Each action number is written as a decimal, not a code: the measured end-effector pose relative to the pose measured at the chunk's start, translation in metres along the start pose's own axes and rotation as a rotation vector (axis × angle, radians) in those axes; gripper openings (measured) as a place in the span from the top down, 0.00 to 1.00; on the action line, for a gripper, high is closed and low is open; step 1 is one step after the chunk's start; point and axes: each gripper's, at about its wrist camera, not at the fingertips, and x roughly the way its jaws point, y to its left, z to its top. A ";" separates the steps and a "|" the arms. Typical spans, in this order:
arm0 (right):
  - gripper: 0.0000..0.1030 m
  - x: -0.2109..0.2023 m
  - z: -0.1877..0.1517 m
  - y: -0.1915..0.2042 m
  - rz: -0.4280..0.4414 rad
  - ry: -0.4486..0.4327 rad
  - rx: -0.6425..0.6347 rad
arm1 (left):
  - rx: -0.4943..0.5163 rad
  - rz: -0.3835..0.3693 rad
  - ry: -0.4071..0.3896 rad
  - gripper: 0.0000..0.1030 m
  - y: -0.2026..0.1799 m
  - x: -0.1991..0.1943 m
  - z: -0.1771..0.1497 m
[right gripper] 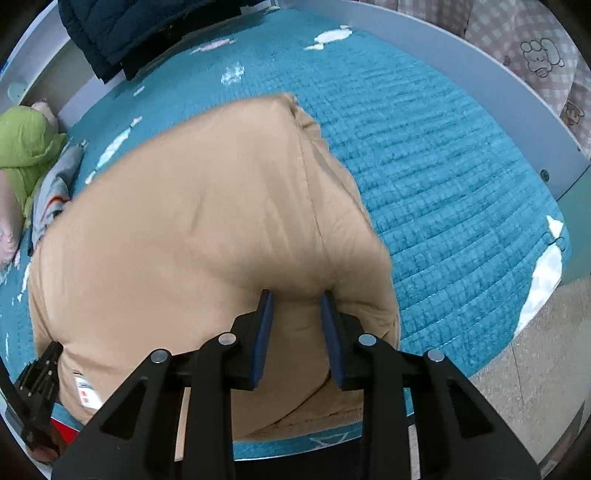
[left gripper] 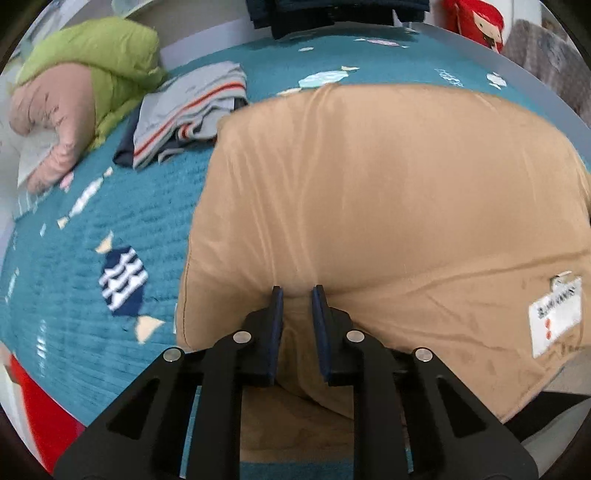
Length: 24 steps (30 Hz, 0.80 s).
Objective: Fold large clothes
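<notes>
A large tan padded garment (left gripper: 369, 206) lies on a teal quilted bedspread (left gripper: 122, 206); it also fills the middle of the right wrist view (right gripper: 192, 229). A white label (left gripper: 556, 314) is sewn near its near right edge. My left gripper (left gripper: 297, 291) is shut on a bunched fold of the garment's near edge. My right gripper (right gripper: 295, 297) is shut on a thicker fold at the garment's near right corner. The other gripper's black body (right gripper: 38, 387) shows at the lower left of the right wrist view.
A folded grey garment with orange stripes (left gripper: 188, 110) lies at the back left. A green and pink bundle (left gripper: 81, 81) sits beyond it. Dark blue clothes (right gripper: 140, 33) lie at the far edge. The bed's grey rim (right gripper: 480, 70) and tiled floor (right gripper: 524, 387) are to the right.
</notes>
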 end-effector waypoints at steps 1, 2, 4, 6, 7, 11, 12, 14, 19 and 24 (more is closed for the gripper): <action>0.75 -0.009 0.003 0.005 0.019 -0.021 0.002 | 0.021 0.015 -0.008 0.84 -0.002 -0.006 0.001; 0.75 -0.017 0.004 0.007 0.035 -0.039 0.001 | 0.033 0.020 -0.016 0.85 -0.003 -0.013 0.003; 0.75 -0.035 0.006 0.019 0.084 -0.074 -0.022 | 0.040 -0.009 -0.050 0.85 -0.005 -0.030 0.010; 0.75 -0.047 0.006 0.040 0.123 -0.078 -0.100 | 0.032 -0.056 -0.074 0.85 -0.006 -0.044 0.020; 0.75 -0.050 0.005 0.049 0.130 -0.069 -0.137 | 0.024 -0.083 -0.077 0.85 -0.007 -0.048 0.025; 0.75 -0.030 -0.011 0.078 0.191 0.037 -0.241 | 0.019 -0.253 -0.036 0.84 -0.023 -0.045 0.037; 0.75 -0.016 -0.017 0.082 0.201 0.092 -0.260 | 0.026 -0.264 0.001 0.84 -0.031 -0.037 0.034; 0.75 0.014 -0.033 0.085 0.179 0.199 -0.261 | 0.032 -0.289 0.090 0.85 -0.041 -0.015 0.025; 0.77 0.023 -0.046 0.063 0.216 0.276 -0.200 | -0.082 -0.348 0.172 0.85 -0.023 -0.001 0.005; 0.80 0.005 -0.050 0.052 0.172 0.296 -0.248 | -0.143 -0.333 0.195 0.85 -0.006 -0.015 -0.001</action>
